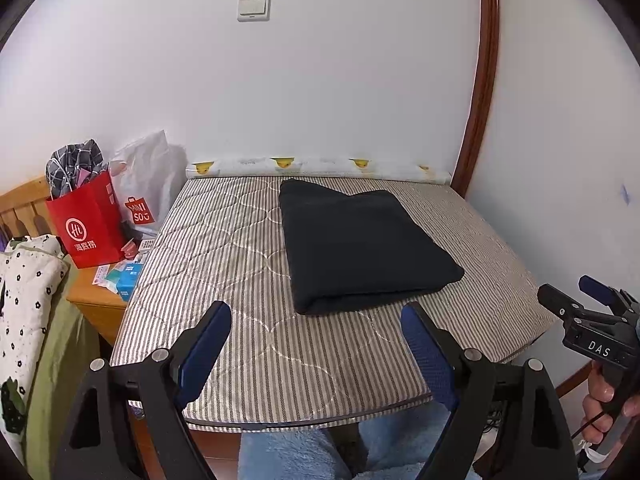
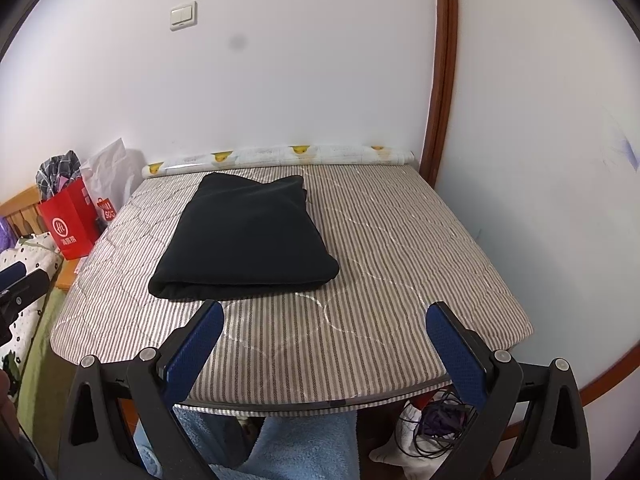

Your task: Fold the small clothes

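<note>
**Already folded: dark garment lying square while both grippers are hanging back**

Apparently the folding is close to done, or a fresh piece is about to be fetched. The dark navy folded cloth garment (image 1: 366, 246) is lying flat as a thick rectangle on the grey-and-white striped quilted pad (image 1: 224, 264), toward the far middle of it, with its rounded fold edge facing the near side.

The left gripper (image 1: 316, 338) is hovering over the near edge of the pad with its blue-padded jaws standing wide and nothing between them. The right gripper (image 2: 324, 338) is doing the same, jaws spread wide and empty. The garment is sitting beyond both tools and touching neither: ahead and slightly right of the left gripper, ahead and to the left of the right one.

What could be going wrong from here is mostly a matter of disturbing a finished fold. If a pad is catching only the top layer at the near fold edge, that layer may be peeling back and the stack opening. Pushing into the near edge rather than pinching it may be sliding the whole bundle toward the far wall, where the white rolled sheet printed with yellow ducks (image 1: 320, 166) is lying. The dark fabric is also hiding its layer lines, so judging which edge is loose is difficult.
</note>
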Available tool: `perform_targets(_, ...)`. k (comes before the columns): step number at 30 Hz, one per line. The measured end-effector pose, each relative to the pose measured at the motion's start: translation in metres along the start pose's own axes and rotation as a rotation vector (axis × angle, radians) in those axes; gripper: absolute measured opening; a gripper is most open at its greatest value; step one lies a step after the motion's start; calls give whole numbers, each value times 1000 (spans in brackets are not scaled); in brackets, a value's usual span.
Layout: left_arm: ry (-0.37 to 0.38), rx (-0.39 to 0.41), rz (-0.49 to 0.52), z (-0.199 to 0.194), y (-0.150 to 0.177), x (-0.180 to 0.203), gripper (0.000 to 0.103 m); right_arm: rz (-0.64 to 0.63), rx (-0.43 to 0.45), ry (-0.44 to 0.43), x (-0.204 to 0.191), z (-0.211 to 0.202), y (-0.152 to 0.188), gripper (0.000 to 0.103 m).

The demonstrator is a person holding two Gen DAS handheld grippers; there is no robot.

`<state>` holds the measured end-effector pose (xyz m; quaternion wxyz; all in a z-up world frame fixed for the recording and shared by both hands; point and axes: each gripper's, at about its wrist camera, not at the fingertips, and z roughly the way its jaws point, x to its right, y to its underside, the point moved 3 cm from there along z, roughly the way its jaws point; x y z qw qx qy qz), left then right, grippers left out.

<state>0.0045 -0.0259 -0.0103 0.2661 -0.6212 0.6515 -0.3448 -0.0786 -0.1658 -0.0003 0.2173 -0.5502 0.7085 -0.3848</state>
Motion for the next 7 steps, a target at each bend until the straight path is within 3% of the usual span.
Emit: perform_targets(7,6,-7,-1,1,0,0,86,4,-2,5,1,0,2,100)
